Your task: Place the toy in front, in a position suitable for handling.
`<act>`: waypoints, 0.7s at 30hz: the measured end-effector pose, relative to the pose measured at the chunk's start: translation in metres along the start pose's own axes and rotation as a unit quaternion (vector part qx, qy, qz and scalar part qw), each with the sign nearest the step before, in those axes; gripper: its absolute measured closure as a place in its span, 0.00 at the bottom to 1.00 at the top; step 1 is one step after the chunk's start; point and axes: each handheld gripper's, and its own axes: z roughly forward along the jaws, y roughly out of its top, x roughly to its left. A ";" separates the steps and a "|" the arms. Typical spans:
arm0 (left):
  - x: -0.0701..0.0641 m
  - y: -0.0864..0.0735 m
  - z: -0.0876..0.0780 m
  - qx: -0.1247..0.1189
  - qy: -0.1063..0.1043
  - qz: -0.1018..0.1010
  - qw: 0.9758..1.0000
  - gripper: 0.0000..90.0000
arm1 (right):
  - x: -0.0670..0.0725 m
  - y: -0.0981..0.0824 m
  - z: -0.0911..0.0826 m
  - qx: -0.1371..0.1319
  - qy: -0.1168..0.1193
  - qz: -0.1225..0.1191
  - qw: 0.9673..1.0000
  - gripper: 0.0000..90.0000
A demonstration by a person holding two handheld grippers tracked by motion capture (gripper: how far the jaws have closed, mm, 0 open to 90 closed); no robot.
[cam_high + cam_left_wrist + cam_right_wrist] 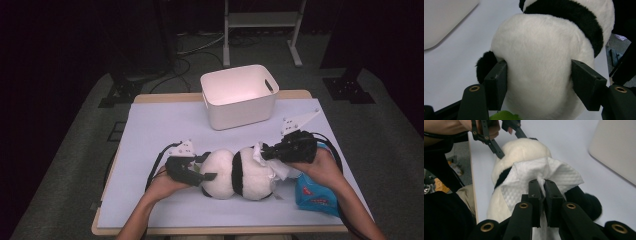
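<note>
A black-and-white panda plush [240,172] lies on its side on the white table [160,130]. My left gripper [207,167] is shut on its round white end; in the left gripper view both pads press into the fur of the panda plush [539,62]. My right gripper [261,151] is shut on a white tissue [260,152] at the plush's right end. In the right gripper view the tissue [524,182] drapes over the panda plush [524,152], pinched between the fingertips [535,188].
A white plastic bin [239,96] stands at the back middle of the table. A blue tissue pack [312,192] lies at the front right under my right hand. Bare table stretches to the left and front.
</note>
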 end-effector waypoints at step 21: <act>0.006 -0.001 0.001 0.016 -0.030 -0.045 0.998 0.14 | 0.011 0.008 0.031 0.043 0.050 -0.034 0.997 0.93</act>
